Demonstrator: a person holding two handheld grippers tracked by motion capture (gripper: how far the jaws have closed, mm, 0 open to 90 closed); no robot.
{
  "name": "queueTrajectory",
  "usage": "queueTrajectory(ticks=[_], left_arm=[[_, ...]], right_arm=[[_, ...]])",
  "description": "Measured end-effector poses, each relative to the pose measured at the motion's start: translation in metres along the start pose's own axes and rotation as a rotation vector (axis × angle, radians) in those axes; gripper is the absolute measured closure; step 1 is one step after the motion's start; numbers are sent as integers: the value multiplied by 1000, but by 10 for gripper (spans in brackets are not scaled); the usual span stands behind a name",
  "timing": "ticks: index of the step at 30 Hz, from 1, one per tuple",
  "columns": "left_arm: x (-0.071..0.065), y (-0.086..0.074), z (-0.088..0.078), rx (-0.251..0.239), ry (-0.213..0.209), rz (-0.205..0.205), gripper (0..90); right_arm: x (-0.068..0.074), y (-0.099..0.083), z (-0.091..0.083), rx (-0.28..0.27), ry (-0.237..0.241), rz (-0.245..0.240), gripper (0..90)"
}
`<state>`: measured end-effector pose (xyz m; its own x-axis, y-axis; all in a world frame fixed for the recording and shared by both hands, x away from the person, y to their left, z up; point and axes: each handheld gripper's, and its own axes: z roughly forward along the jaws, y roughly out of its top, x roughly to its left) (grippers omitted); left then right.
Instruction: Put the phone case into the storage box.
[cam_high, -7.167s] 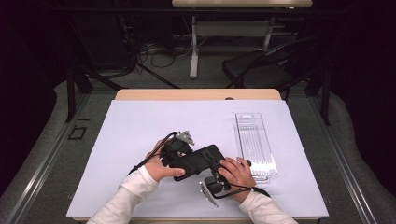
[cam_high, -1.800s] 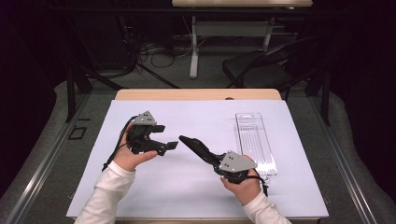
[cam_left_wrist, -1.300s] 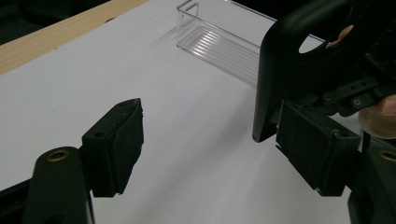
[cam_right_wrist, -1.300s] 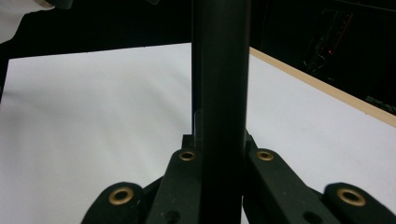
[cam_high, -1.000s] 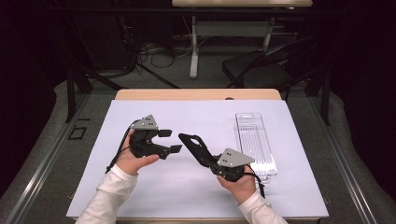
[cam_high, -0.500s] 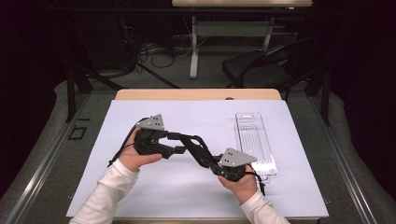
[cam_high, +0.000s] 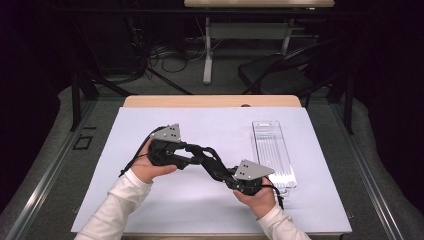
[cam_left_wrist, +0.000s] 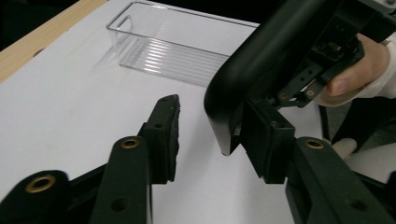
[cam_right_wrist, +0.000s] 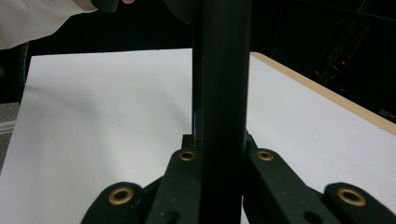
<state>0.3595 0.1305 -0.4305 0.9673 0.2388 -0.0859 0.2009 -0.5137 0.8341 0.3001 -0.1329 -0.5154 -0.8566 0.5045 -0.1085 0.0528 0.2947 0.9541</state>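
Note:
A black curved bar (cam_high: 212, 159) hangs above the white mat between the two hands. My right gripper (cam_high: 227, 175) is shut on its lower end; in the right gripper view the bar (cam_right_wrist: 224, 70) stands edge-on, pinched between both jaws of my right gripper (cam_right_wrist: 224, 144). My left gripper (cam_high: 192, 155) is at the bar's other end. In the left gripper view that rounded end (cam_left_wrist: 229, 116) sits between the jaws of my left gripper (cam_left_wrist: 212, 114), against the right pad (cam_left_wrist: 266, 140). The left pad (cam_left_wrist: 166, 130) stands clear of it. These jaws have just been closing.
A clear plastic tray (cam_high: 272, 150) lies on the mat's right side, close behind the right hand (cam_high: 257, 197); it also shows as the tray (cam_left_wrist: 168, 46) beyond the left jaws. The wooden table edge (cam_high: 210, 101) runs along the back.
My left gripper has shifted right toward the bar, and its jaws now sit around the bar's free end, narrower than before. The right hand has kept still with the bar.

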Motion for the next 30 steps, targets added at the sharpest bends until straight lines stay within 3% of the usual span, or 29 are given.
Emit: queueTrajectory(ticks=[9, 30], left_arm=[[1, -1, 2, -30, -66, 10, 660], [1, -2, 1, -36, -95, 29, 718]], right_arm=[[0, 0, 0, 2, 3, -4, 877], [0, -1, 1, -7, 23, -3, 878]])
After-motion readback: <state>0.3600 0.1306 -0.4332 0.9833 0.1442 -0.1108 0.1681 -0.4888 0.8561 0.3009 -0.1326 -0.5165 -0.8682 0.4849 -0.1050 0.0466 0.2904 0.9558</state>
